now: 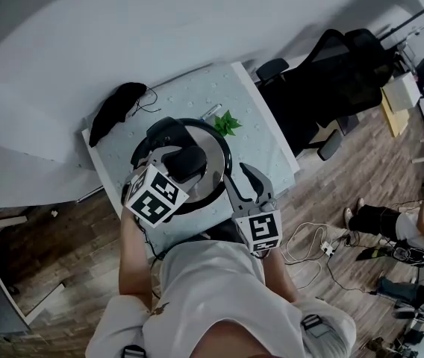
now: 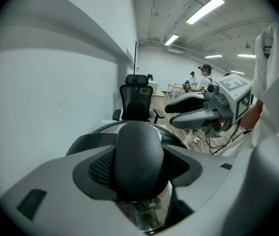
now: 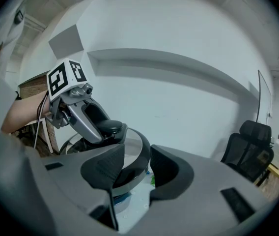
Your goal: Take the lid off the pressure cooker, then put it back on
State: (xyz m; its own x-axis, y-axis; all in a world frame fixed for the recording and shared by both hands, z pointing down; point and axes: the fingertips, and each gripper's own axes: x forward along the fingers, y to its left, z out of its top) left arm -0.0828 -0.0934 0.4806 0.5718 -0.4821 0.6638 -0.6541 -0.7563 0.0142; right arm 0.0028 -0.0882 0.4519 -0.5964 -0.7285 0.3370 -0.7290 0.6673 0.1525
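Plainly the left claw (image 2: 139,167) is clamped on the lid's (image 1: 216,154) black handle (image 2: 138,144). The right claw (image 3: 137,147) gapes, gripping nothing, just beside the lid's rim, with bare table (image 1: 266,131) beyond.

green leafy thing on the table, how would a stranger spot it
Find the pale table by the wall, then the round pressure cooker on it. The green leafy sprig lies beside the cooker's far rim, toward the office chairs. It alone is green.

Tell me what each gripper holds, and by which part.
The left gripper grips the lid by its black handle. The right gripper holds nothing; its fingers stand apart.
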